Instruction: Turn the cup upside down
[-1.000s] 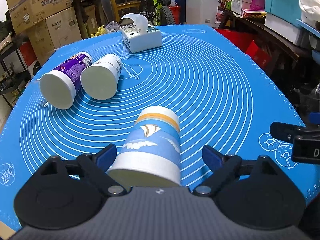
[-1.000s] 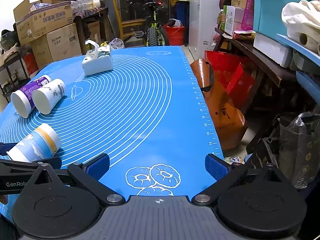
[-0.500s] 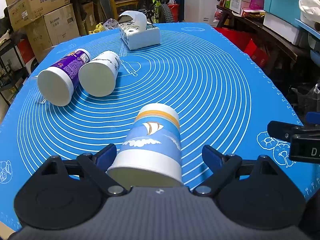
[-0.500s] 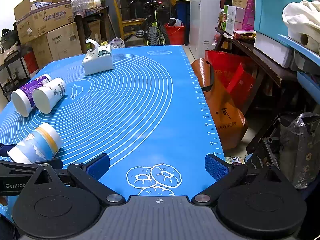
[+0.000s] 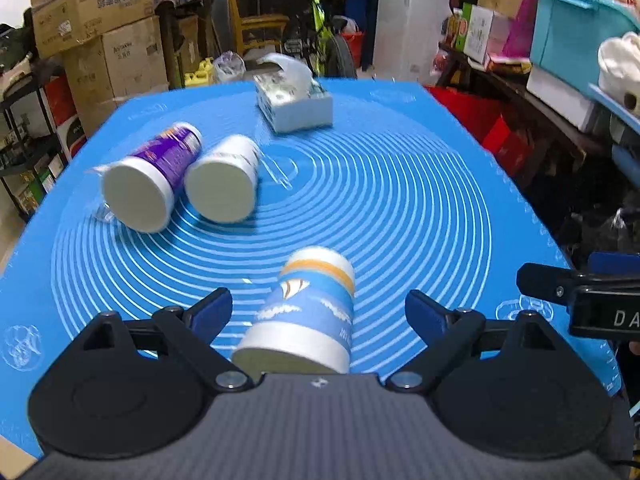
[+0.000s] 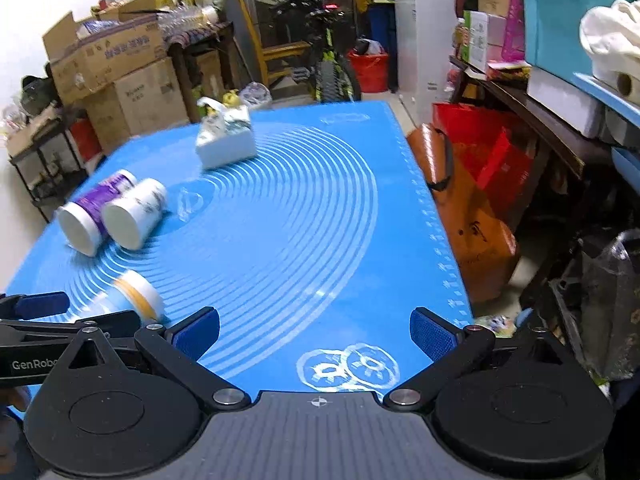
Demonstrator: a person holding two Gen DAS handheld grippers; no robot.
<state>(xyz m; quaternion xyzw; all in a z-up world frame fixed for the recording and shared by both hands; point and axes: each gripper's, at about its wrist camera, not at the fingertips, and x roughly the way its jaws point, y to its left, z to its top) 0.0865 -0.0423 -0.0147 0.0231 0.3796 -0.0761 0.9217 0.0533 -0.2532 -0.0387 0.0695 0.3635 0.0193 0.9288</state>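
A blue paper cup with a sailboat print and an orange band [image 5: 308,312] lies on its side on the blue mat [image 5: 400,200], its wide end toward the left wrist camera. My left gripper [image 5: 320,308] is open, its blue-padded fingers on either side of the cup and apart from it. The cup also shows in the right wrist view [image 6: 132,296], low on the left. My right gripper [image 6: 314,330] is open and empty above the mat's near right part.
A purple cup [image 5: 152,176] and a white cup [image 5: 224,180] lie side by side on the mat's left. A white tissue box [image 5: 296,100] stands at the far end. Cardboard boxes, a bicycle and shelves surround the table; an orange bag [image 6: 472,232] leans at the right edge.
Both grippers have risen and pulled back, so the mat and cups look smaller and lower. The blue cup lies further ahead between the left fingers. Both grippers stay open.
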